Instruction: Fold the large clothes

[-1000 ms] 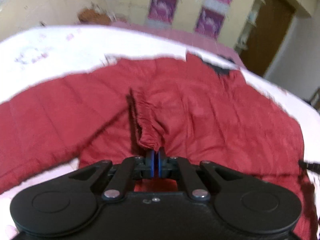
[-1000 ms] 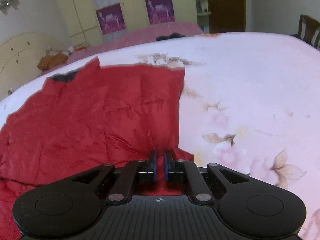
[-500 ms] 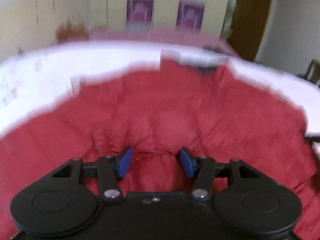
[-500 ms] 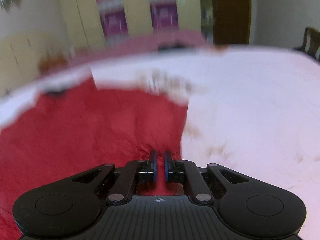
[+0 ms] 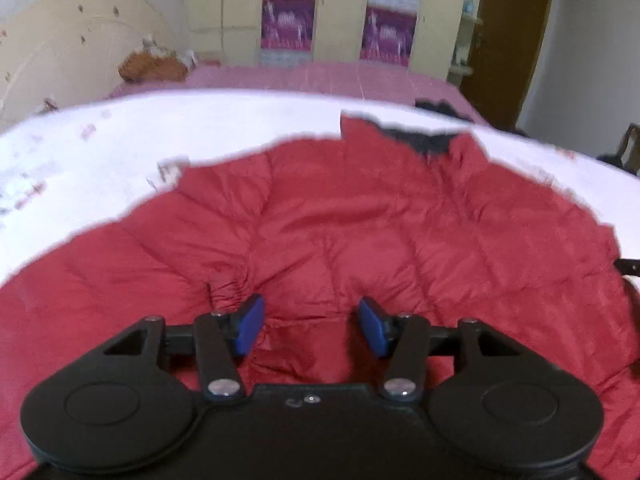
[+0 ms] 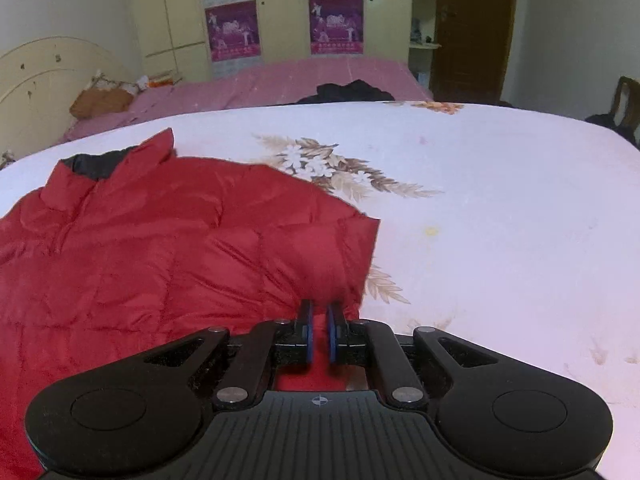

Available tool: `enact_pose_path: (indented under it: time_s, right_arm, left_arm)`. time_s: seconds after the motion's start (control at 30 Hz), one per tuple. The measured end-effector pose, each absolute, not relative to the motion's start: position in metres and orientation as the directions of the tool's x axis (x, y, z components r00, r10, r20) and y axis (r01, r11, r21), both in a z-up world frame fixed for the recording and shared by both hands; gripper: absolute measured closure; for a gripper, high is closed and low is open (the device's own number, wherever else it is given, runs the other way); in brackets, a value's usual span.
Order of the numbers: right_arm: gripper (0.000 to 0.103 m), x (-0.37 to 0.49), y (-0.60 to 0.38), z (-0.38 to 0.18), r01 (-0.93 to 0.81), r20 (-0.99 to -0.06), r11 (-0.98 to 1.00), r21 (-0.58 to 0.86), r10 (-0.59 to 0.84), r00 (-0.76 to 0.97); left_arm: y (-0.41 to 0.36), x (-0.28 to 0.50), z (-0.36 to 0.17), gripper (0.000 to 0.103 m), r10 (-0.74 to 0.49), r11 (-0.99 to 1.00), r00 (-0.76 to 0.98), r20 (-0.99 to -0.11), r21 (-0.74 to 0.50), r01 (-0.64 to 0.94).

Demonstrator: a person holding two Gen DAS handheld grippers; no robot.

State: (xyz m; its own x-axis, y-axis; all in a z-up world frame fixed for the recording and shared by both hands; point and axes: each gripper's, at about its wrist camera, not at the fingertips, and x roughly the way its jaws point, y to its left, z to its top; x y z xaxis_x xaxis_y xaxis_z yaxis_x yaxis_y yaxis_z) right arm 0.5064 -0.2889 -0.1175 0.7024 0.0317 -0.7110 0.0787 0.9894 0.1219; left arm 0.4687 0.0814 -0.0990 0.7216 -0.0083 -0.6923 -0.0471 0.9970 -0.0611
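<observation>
A red quilted jacket with a dark collar lining lies spread on the white floral bedsheet. My left gripper hovers just over the jacket's middle, open, with nothing between its blue pads. A gathered sleeve cuff rests on the jacket beside the left pad. In the right wrist view the same jacket fills the left side. My right gripper is shut on red fabric at the jacket's near right edge.
Beyond the white bed stands a second bed with a pink cover, with dark clothes on its near edge. Yellow wardrobes with purple posters and a brown door line the back wall. A chair stands at far right.
My left gripper has let go of the sleeve cuff and opened; the cuff now lies on the jacket. My right gripper has stayed shut on the fabric and has shifted sideways with it.
</observation>
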Motion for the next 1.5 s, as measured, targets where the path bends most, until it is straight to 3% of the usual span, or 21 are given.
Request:
enact_pose_path:
  time_s: [0.13, 0.23, 0.33, 0.5, 0.57, 0.63, 0.73, 0.77, 0.8, 0.83, 0.87, 0.93, 1.0, 1.07, 1.27, 1.4, 1.47, 1.5]
  right_arm:
    - [0.096, 0.458, -0.287, -0.093, 0.064, -0.661, 0.983, 0.169, 0.065, 0.747]
    - [0.096, 0.434, -0.272, -0.095, 0.049, -0.682, 0.980, 0.191, 0.097, 0.725]
    - [0.096, 0.437, -0.255, -0.121, 0.035, -0.751, 0.992, 0.123, 0.070, 0.656]
    - [0.096, 0.441, -0.249, -0.120, 0.041, -0.748, 0.992, 0.119, 0.062, 0.661]
    - [0.096, 0.433, -0.253, -0.111, 0.043, -0.720, 0.987, 0.157, 0.085, 0.689]
    - [0.096, 0.424, -0.253, -0.103, 0.045, -0.705, 0.986, 0.158, 0.081, 0.705]
    - [0.096, 0.409, -0.256, -0.093, 0.054, -0.685, 0.983, 0.177, 0.083, 0.724]
    - [0.091, 0.406, -0.255, -0.090, 0.063, -0.683, 0.983, 0.171, 0.073, 0.727]
    - [0.051, 0.403, -0.255, -0.088, 0.064, -0.682, 0.983, 0.172, 0.072, 0.728]
    - [0.026, 0.398, -0.255, -0.087, 0.065, -0.669, 0.982, 0.179, 0.073, 0.739]
    - [0.009, 0.393, -0.253, -0.084, 0.066, -0.644, 0.982, 0.176, 0.065, 0.762]
    - [0.010, 0.388, -0.248, -0.081, 0.030, -0.637, 0.986, 0.164, 0.083, 0.766]
    - [0.024, 0.387, -0.246, -0.082, 0.008, -0.640, 0.983, 0.184, 0.114, 0.760]
    - [0.025, 0.389, -0.242, -0.083, 0.000, -0.648, 0.981, 0.194, 0.128, 0.751]
    - [0.025, 0.396, -0.219, -0.085, -0.053, -0.665, 0.986, 0.160, 0.147, 0.732]
    - [0.025, 0.399, -0.210, -0.084, -0.064, -0.663, 0.986, 0.156, 0.153, 0.733]
    - [0.025, 0.401, -0.209, -0.084, -0.054, -0.665, 0.986, 0.161, 0.149, 0.732]
    - [0.025, 0.402, -0.209, -0.083, -0.047, -0.665, 0.985, 0.163, 0.145, 0.733]
  left_arm:
    - [0.077, 0.434, -0.084, 0.052, -0.036, 0.993, 0.757, -0.653, -0.111, -0.049]
    - [0.066, 0.417, -0.089, 0.052, -0.051, 0.993, 0.747, -0.663, -0.113, -0.032]
    - [0.061, 0.425, -0.109, 0.050, -0.039, 0.997, 0.709, -0.704, -0.074, -0.019]
    - [0.065, 0.432, -0.115, 0.049, -0.033, 0.998, 0.713, -0.700, -0.065, -0.018]
    - [0.073, 0.422, -0.107, 0.043, -0.036, 0.994, 0.724, -0.689, -0.100, -0.045]
    - [0.086, 0.402, -0.099, 0.011, -0.011, 0.986, 0.753, -0.658, -0.130, -0.099]
    - [0.116, 0.368, -0.093, 0.010, 0.044, 0.965, 0.770, -0.637, -0.172, -0.197]
    - [0.128, 0.357, -0.094, 0.011, 0.067, 0.955, 0.761, -0.645, -0.180, -0.236]
    - [0.142, 0.344, -0.096, 0.018, 0.100, 0.940, 0.750, -0.654, -0.185, -0.286]
    - [0.155, 0.331, -0.097, 0.026, 0.129, 0.923, 0.738, -0.662, -0.193, -0.334]
    - [0.171, 0.319, -0.099, 0.028, 0.151, 0.897, 0.724, -0.673, -0.215, -0.387]
    - [0.206, 0.289, -0.105, 0.028, 0.189, 0.809, 0.699, -0.689, -0.294, -0.509]
    - [0.236, 0.259, -0.111, 0.028, 0.226, 0.703, 0.690, -0.688, -0.375, -0.604]
    - [0.262, 0.228, -0.118, 0.029, 0.261, 0.569, 0.696, -0.669, -0.475, -0.671]
    - [0.308, 0.170, -0.135, 0.030, 0.369, 0.193, 0.747, -0.554, -0.740, -0.644]
    - [0.324, 0.167, -0.142, 0.030, 0.432, 0.163, 0.748, -0.505, -0.772, -0.615]
    - [0.327, 0.167, -0.144, 0.037, 0.460, 0.176, 0.739, -0.492, -0.765, -0.619]
    - [0.327, 0.169, -0.145, 0.049, 0.468, 0.188, 0.729, -0.500, -0.749, -0.635]
